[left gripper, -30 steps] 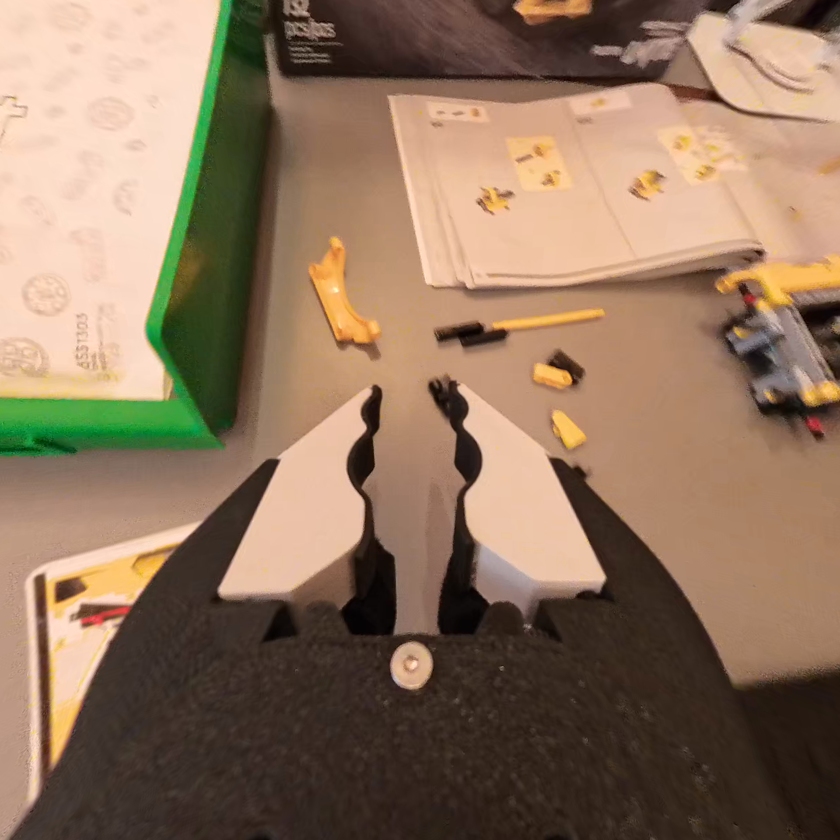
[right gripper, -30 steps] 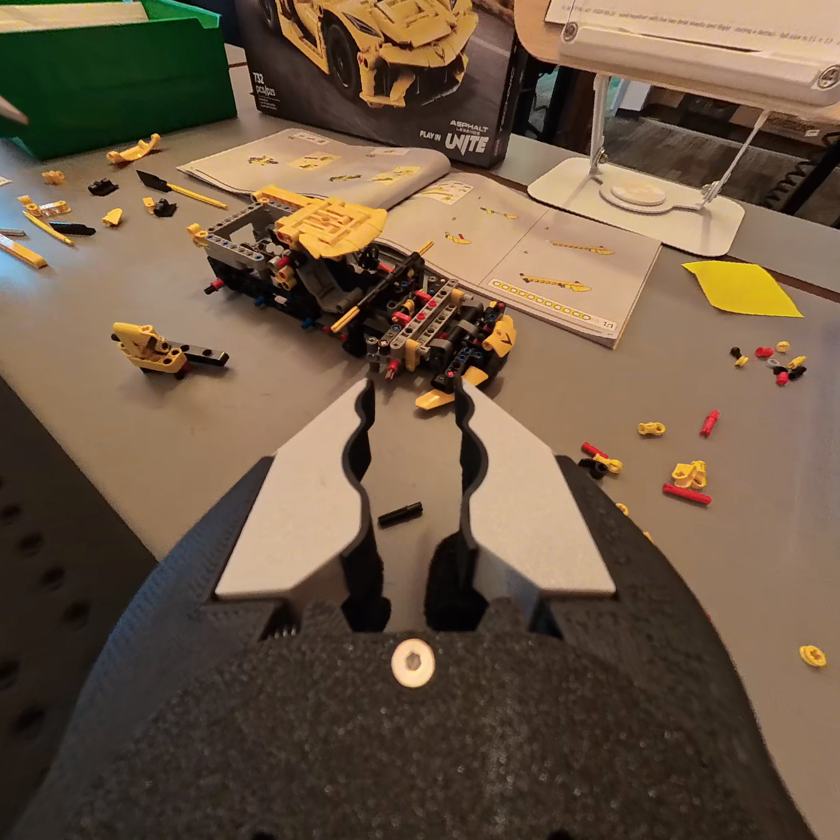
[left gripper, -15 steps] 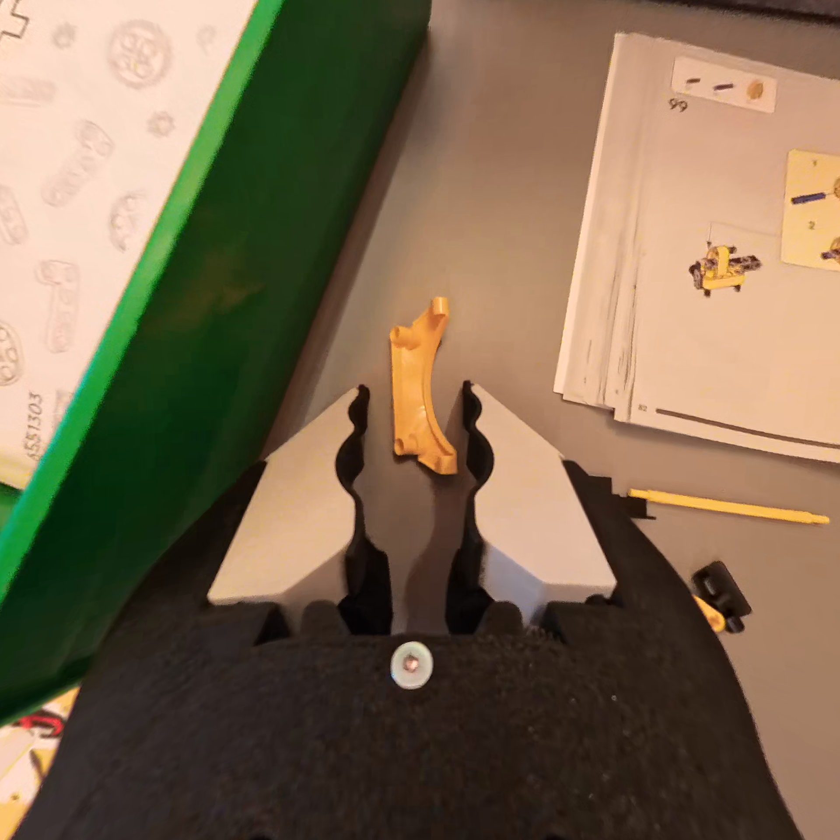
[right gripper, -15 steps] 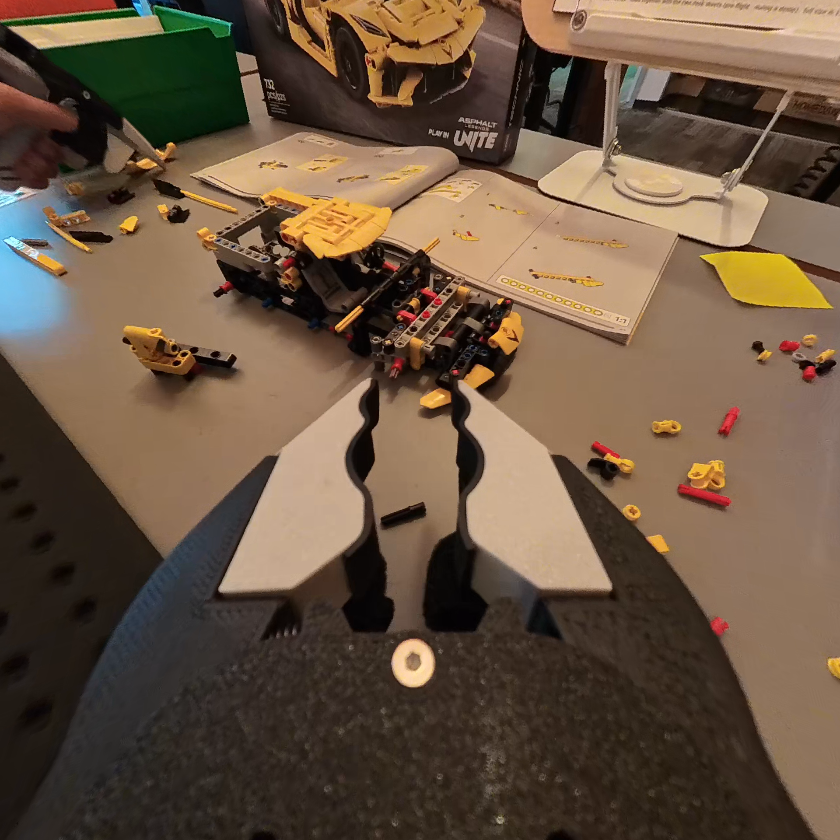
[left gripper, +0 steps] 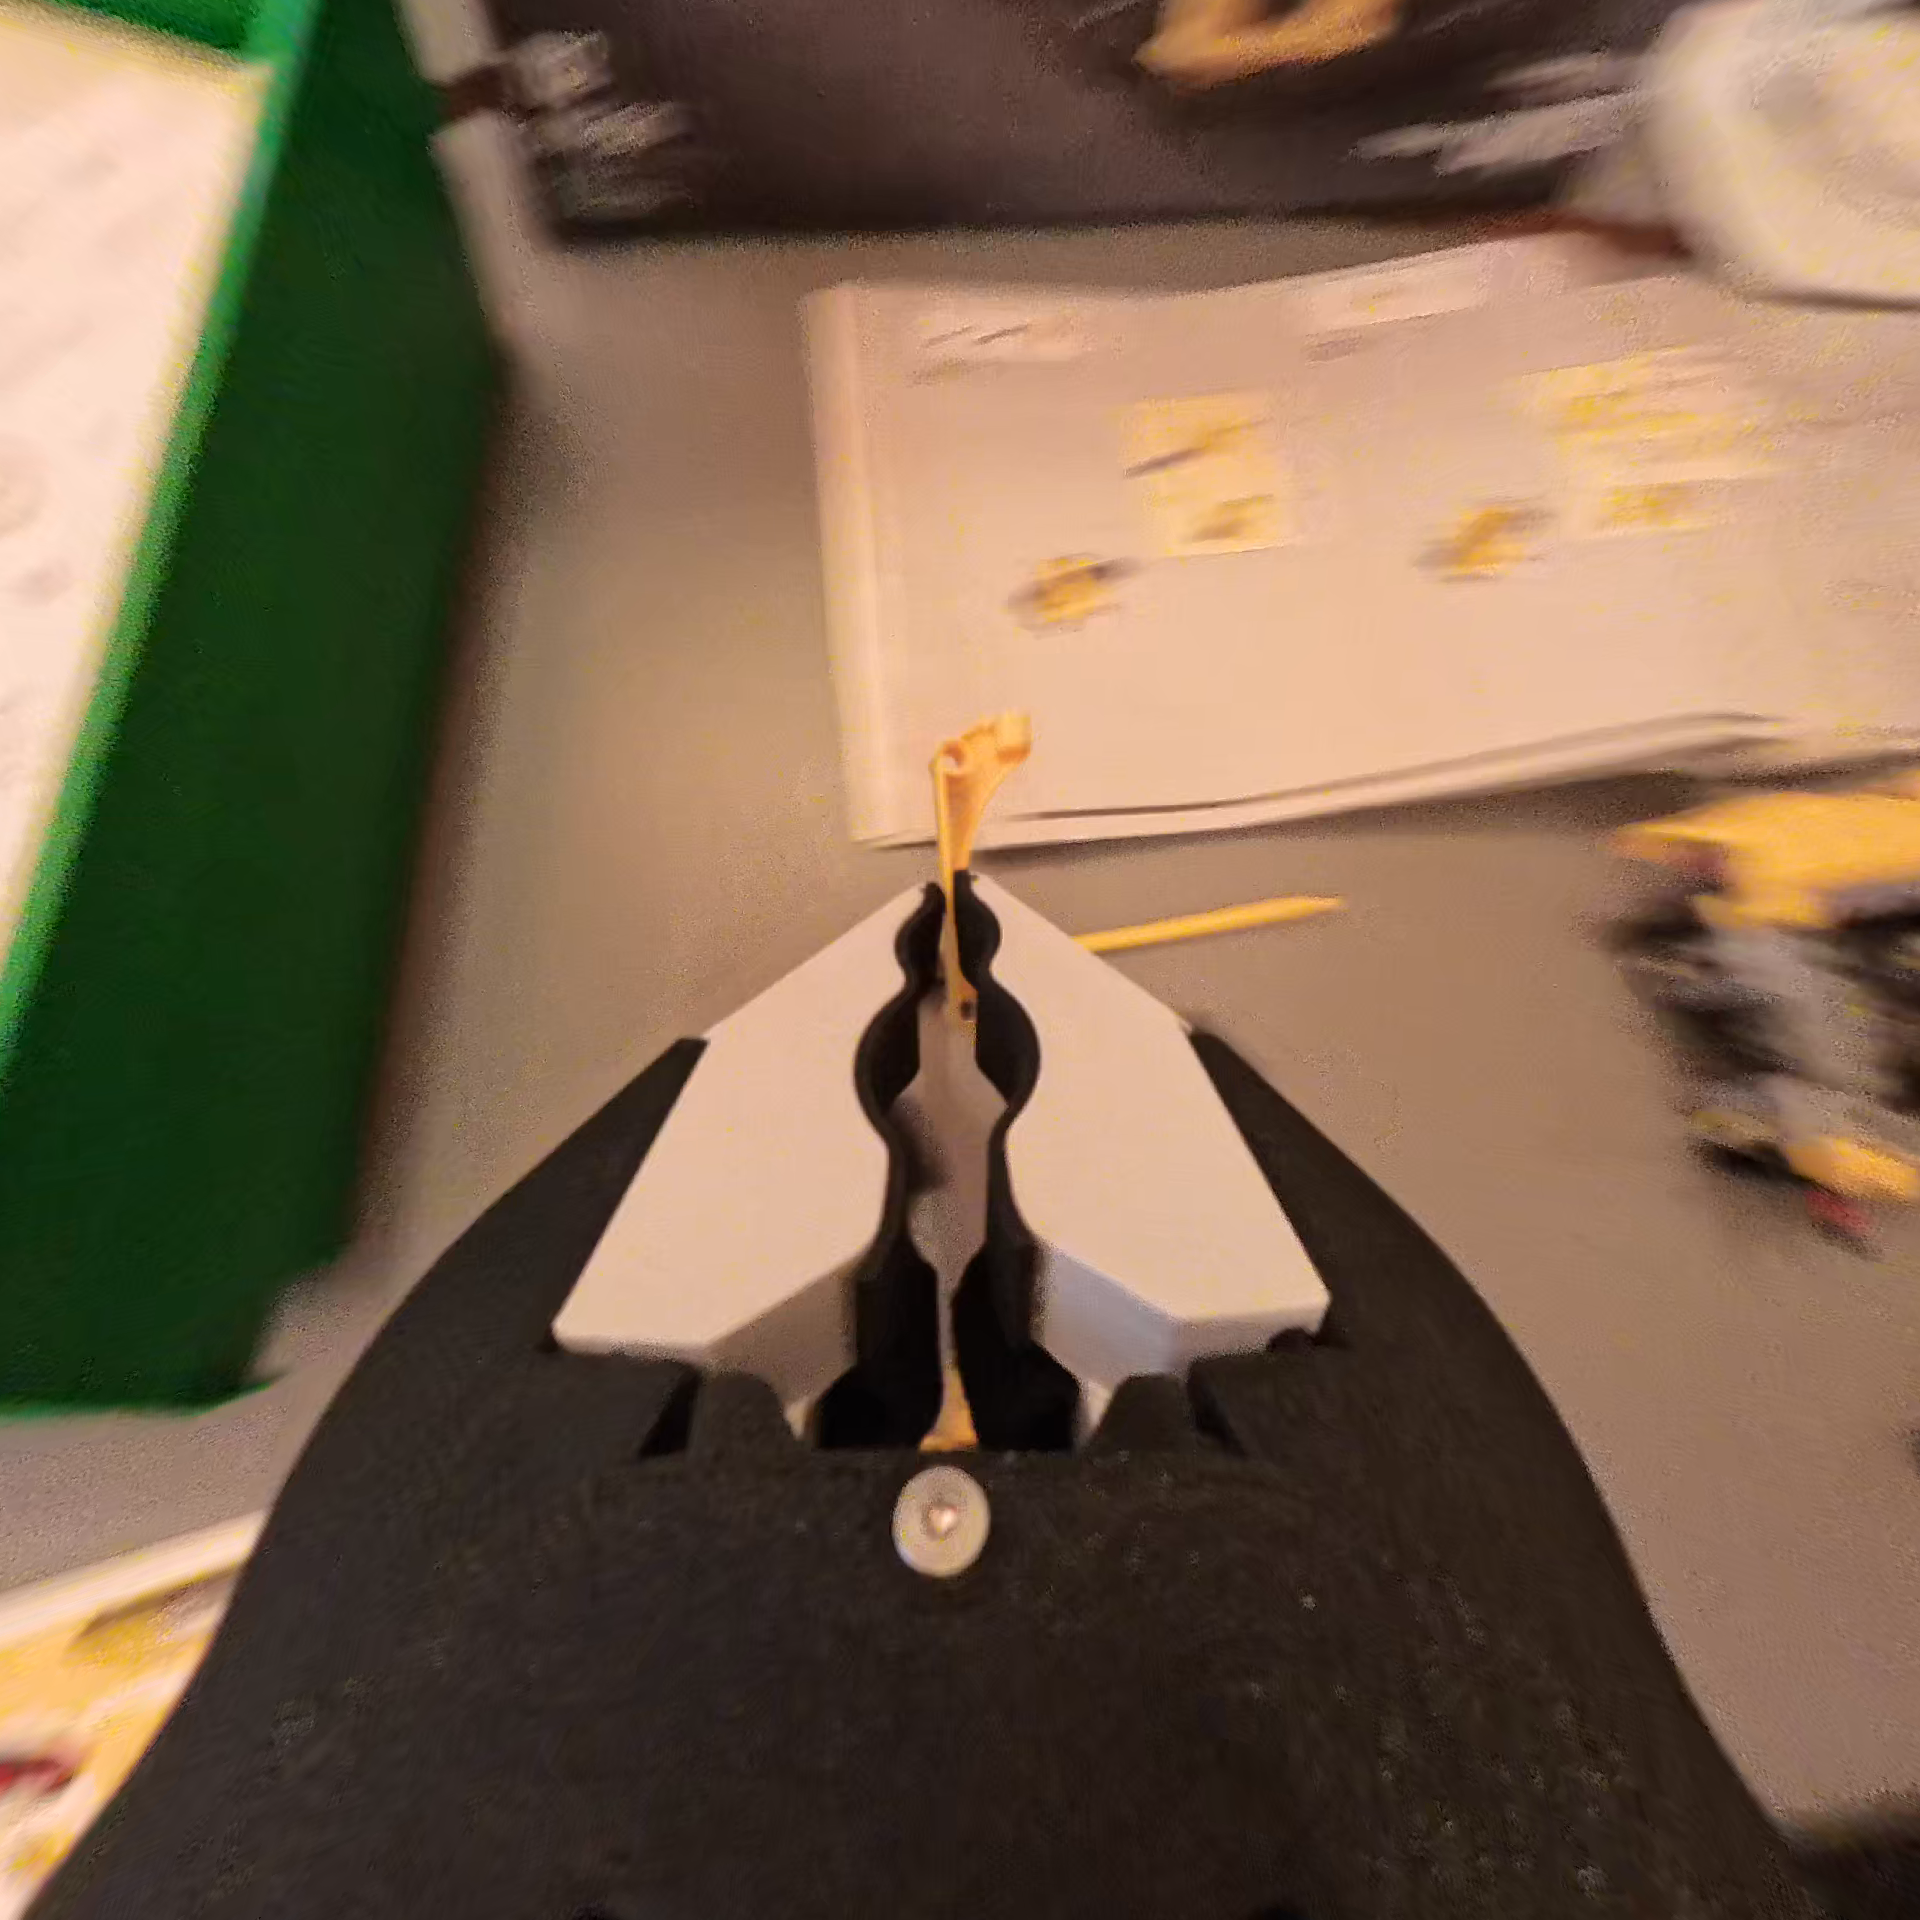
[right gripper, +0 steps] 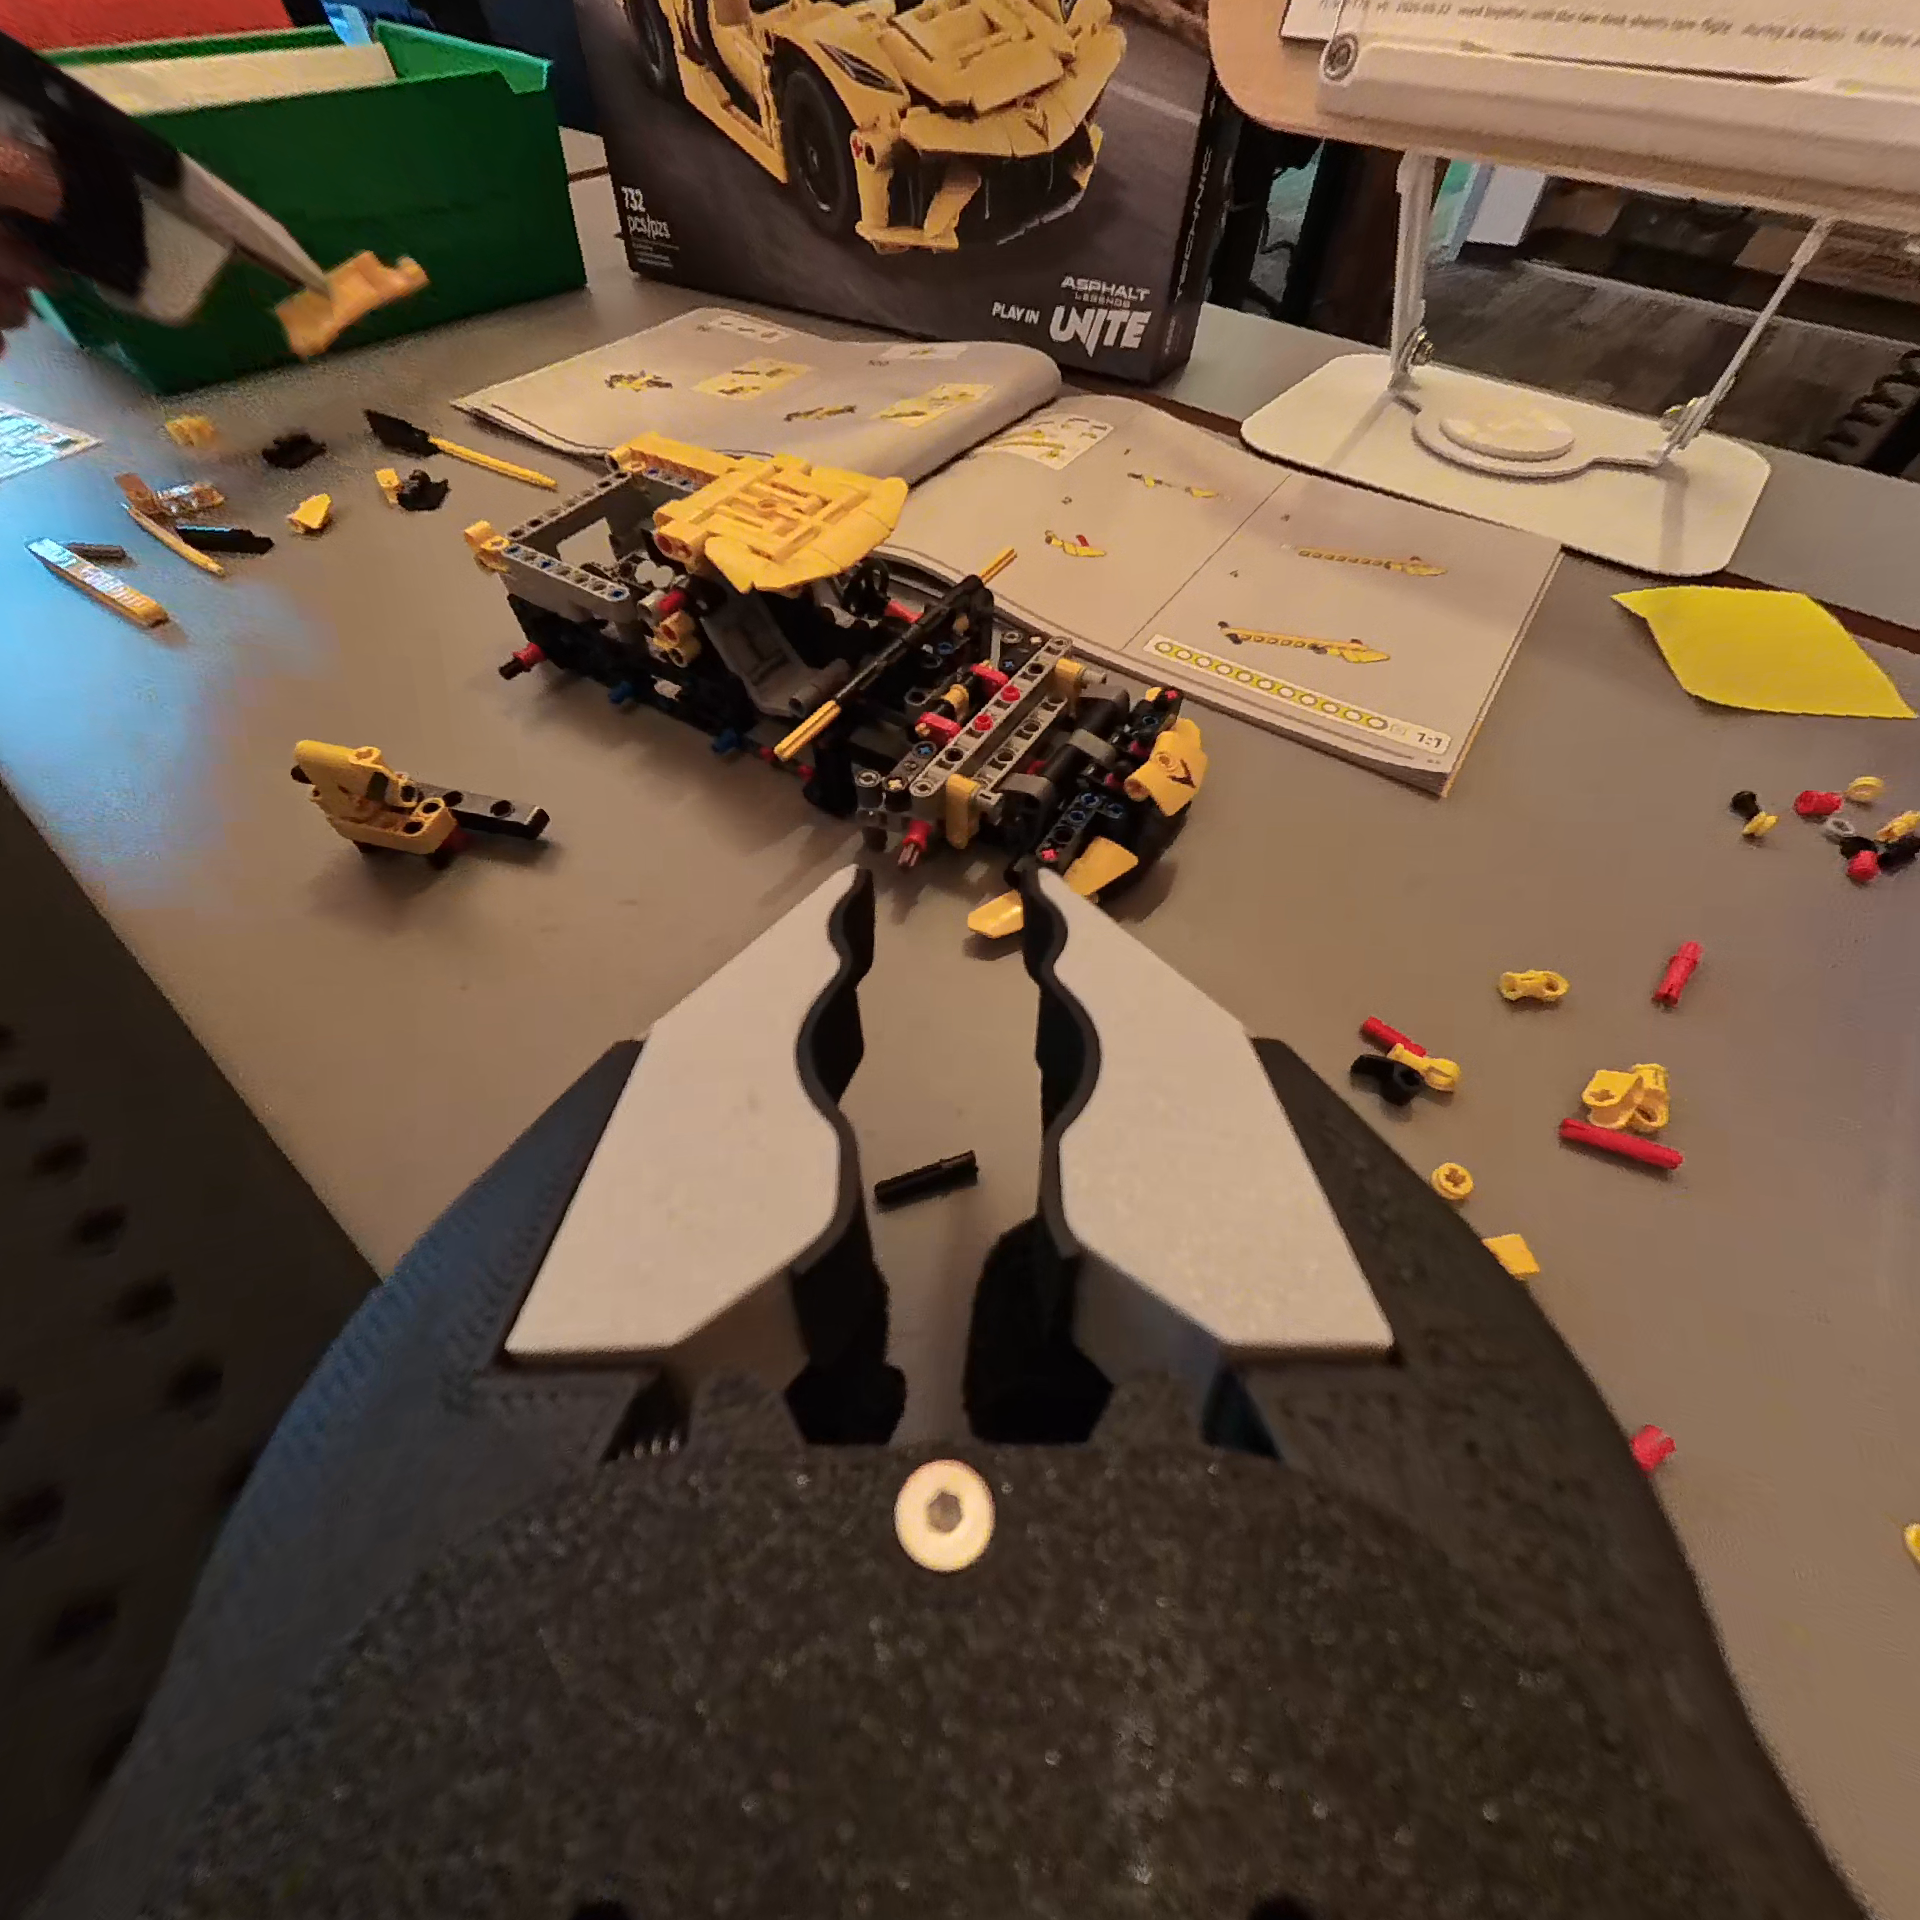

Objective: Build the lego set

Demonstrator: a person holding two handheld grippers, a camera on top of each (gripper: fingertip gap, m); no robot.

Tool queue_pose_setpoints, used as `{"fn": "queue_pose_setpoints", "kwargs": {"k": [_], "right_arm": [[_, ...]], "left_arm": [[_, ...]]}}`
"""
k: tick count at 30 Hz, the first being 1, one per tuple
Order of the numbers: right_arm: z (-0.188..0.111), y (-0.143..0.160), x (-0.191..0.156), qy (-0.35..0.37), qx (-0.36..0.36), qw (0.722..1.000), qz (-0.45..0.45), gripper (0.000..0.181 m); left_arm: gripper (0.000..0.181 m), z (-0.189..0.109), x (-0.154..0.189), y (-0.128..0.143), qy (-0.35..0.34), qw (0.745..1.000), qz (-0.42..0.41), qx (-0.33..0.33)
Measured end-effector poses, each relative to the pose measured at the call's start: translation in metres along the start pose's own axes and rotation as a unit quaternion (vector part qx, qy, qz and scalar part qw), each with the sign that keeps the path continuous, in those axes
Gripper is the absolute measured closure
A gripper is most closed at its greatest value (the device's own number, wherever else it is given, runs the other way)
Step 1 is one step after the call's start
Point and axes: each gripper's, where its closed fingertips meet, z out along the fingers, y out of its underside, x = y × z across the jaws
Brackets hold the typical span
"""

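Observation:
My left gripper (left gripper: 951, 894) is shut on a curved yellow-orange panel piece (left gripper: 971, 790), held edge-on between the pads and lifted off the table; its tip sticks out past the fingertips. In the right wrist view the same gripper (right gripper: 301, 275) shows at the far left, holding the piece (right gripper: 353, 296) above the table. My right gripper (right gripper: 945, 894) is open and empty, low over the table just in front of the half-built yellow, black and grey car (right gripper: 831, 644). A small black pin (right gripper: 925, 1179) lies on the table between its fingers, untouched.
A green bin (right gripper: 364, 187) stands at the far left, the set's box (right gripper: 914, 177) behind the open instruction booklet (right gripper: 1195, 561). A small yellow-and-black subassembly (right gripper: 405, 805) lies left of the car. Loose red, yellow and black parts (right gripper: 1621, 1112) are scattered on the right. A white stand (right gripper: 1507, 457) is at the back right. The tips of one gripper are about 45 cm away from the tips of the other.
My left gripper moved over the curved yellow-orange piece, closed on it and lifted it off the table. The right gripper stayed nearly still, its jaws narrowing slightly.

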Motion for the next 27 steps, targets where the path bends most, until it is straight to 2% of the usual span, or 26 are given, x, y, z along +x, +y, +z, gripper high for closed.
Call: {"fn": "queue_pose_setpoints", "kwargs": {"k": [2,4,7,12,14,19,23,27], "right_arm": [[0.0,0.0,0.001,0.002,0.002,1.0,0.0,0.154],[0.0,-0.001,0.001,0.004,0.002,1.0,-0.002,0.154],[-0.001,-0.001,0.0,0.008,0.003,1.0,-0.008,0.154],[-0.001,-0.002,0.001,0.012,0.004,1.0,-0.011,0.154],[-0.001,-0.001,0.0,0.009,0.004,1.0,-0.011,0.154],[-0.002,-0.003,-0.001,0.003,0.009,1.0,-0.007,0.154],[-0.003,-0.004,-0.001,0.001,0.014,1.0,-0.006,0.154],[-0.003,-0.004,-0.001,-0.003,0.014,1.0,-0.002,0.155]], "left_arm": [[0.18,-0.023,0.068,-0.01,0.117,0.992,0.039,0.024],[0.18,-0.04,0.13,-0.002,0.195,0.978,0.078,0.016],[0.18,-0.05,0.204,0.034,0.264,0.956,0.128,-0.023],[0.181,-0.063,0.294,0.09,0.362,0.913,0.175,-0.068],[0.18,-0.06,0.317,0.109,0.367,0.902,0.205,-0.096],[0.18,-0.067,0.364,0.132,0.385,0.879,0.253,-0.118],[0.18,-0.046,0.359,0.153,0.332,0.882,0.3,-0.151],[0.18,-0.042,0.359,0.153,0.314,0.885,0.314,-0.141]]}}
